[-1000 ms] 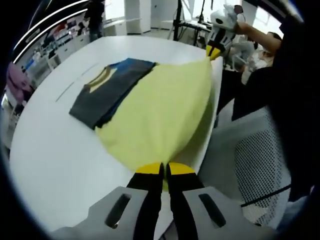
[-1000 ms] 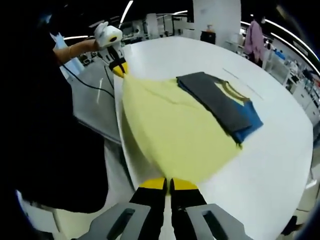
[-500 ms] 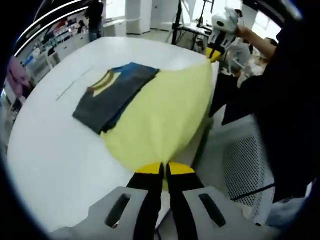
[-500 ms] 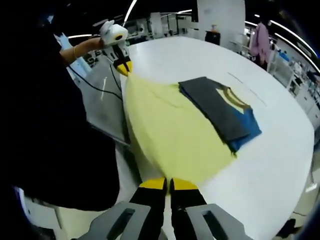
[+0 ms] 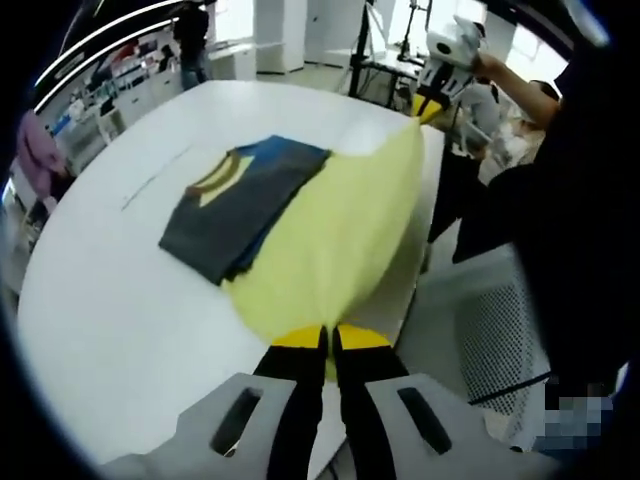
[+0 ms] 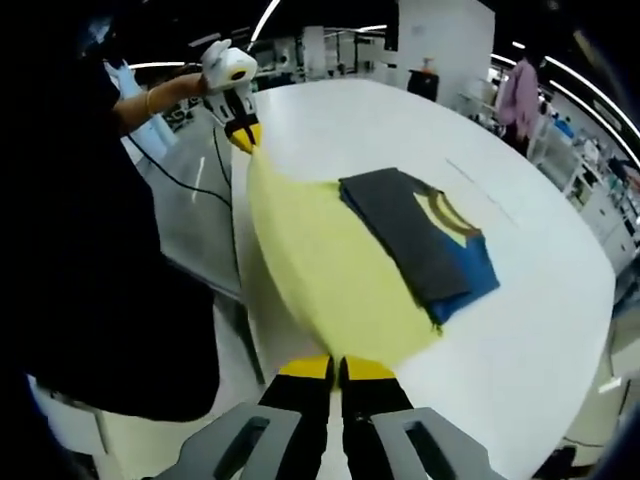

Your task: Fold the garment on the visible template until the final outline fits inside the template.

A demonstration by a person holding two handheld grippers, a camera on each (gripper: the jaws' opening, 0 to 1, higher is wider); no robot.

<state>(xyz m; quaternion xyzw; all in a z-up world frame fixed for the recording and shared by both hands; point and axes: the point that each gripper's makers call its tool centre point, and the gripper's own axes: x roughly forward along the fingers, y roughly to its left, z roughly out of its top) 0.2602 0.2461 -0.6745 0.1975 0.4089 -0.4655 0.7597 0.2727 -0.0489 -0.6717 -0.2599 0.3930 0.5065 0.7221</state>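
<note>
From my station I saw the left gripper [image 5: 328, 335] with its yellow-tipped jaws pinched together on one corner of the yellow garment [image 5: 335, 235], and the right gripper [image 6: 335, 365] clamped the same way on the opposite corner. The cloth hung stretched between the two, its near edge running along the rim of the white table [image 5: 110, 300] on the person's side, with the far part of it lying on the tabletop. In the left gripper view the right gripper [image 5: 430, 100] appeared at the upper right, held in a hand [image 5: 485, 65], its tips closed on the far corner of the yellow cloth. In the right gripper view the left gripper [image 6: 243, 133] appeared at the upper left, likewise nipping its corner, with a hand [image 6: 190, 85] behind it. A folded dark grey and blue garment [image 5: 235, 205] with a yellow neckband lay on the table, its near edge resting on top of the yellow cloth, and the same folded piece [image 6: 420, 245] showed in the right gripper view, overlapping the yellow sheet [image 6: 330, 275]. I could not make out any template outline under the cloth. The person's dark clothing [image 6: 100, 250] stood just beside the table edge, and a perforated grey chair [image 5: 500, 340] sat below the cloth's near edge.
</note>
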